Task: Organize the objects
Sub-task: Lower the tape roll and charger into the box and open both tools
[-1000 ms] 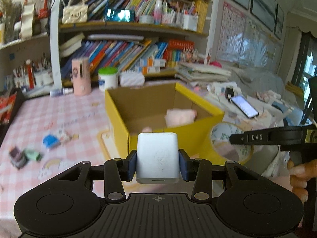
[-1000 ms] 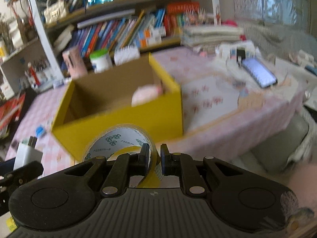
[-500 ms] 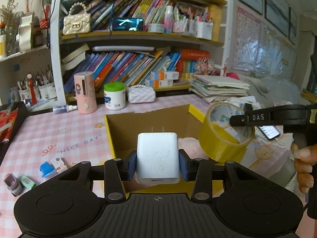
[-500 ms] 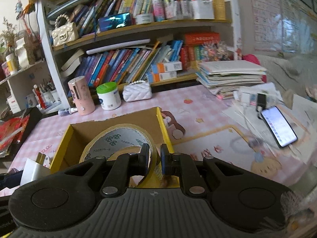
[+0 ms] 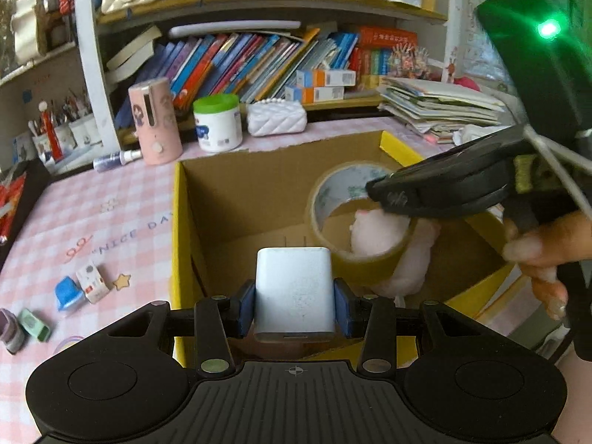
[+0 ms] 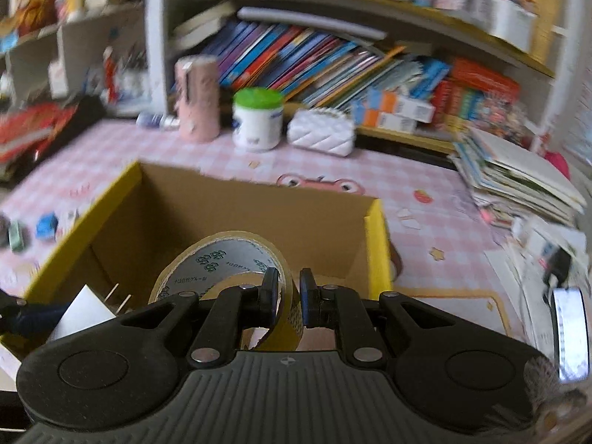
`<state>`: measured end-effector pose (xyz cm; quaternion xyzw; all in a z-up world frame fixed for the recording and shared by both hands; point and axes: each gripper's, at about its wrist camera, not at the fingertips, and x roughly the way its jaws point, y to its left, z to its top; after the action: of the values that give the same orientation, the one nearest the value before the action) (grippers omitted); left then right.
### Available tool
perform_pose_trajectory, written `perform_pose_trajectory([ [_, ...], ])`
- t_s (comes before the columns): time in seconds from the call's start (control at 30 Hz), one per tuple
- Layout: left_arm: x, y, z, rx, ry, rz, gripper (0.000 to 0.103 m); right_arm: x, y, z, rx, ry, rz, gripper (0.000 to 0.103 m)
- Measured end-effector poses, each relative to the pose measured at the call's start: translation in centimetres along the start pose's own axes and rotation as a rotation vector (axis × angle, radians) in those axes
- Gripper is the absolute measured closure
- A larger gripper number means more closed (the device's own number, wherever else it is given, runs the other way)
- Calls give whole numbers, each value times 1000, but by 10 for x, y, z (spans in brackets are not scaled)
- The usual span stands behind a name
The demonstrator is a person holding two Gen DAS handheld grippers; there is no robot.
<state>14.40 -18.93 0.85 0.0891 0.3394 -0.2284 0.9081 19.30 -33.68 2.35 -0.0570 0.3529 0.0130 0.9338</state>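
Note:
My left gripper (image 5: 294, 298) is shut on a white plug charger (image 5: 294, 288) and holds it over the near edge of the open yellow cardboard box (image 5: 177, 229). My right gripper (image 6: 288, 296) is shut on the wall of a yellow tape roll (image 6: 222, 259) and holds it over the inside of the box (image 6: 377, 244). In the left wrist view the tape roll (image 5: 333, 199) hangs from the right gripper (image 5: 384, 194) above a pink plush toy (image 5: 381, 233) lying in the box. The charger also shows in the right wrist view (image 6: 81, 310).
Small blue, white and green items (image 5: 79, 288) lie on the pink checked tablecloth left of the box. A pink cylinder (image 5: 155, 122), a green-lidded jar (image 5: 218, 122) and a white purse (image 5: 277, 120) stand behind it. A phone (image 6: 569, 333) and a paper stack (image 6: 518, 181) lie to the right.
Both grippers have moved forward and down over the box. The tape roll, beside the box a second ago, now hangs inside its opening above the plush toy.

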Motion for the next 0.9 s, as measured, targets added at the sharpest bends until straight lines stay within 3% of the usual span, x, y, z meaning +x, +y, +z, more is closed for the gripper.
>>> perform_pose_trajectory([
  [0.23, 12, 2, 2, -12, 34, 26, 62, 26, 21, 2, -172, 75, 55, 91],
  [0.53, 11, -1, 1, -1, 28, 32, 60, 34, 39, 3, -261, 102, 109, 90],
  [0.67, 6, -6, 1, 33, 6, 49, 58, 37, 44, 1, -262, 113, 126, 81],
  [0.83, -4, -5, -1, 33, -32, 66, 44, 31, 40, 2, -216, 89, 132, 78],
  [0.9, -11, -6, -1, 38, -49, 67, 36, 24, 38, 4, -194, 68, 132, 71],
])
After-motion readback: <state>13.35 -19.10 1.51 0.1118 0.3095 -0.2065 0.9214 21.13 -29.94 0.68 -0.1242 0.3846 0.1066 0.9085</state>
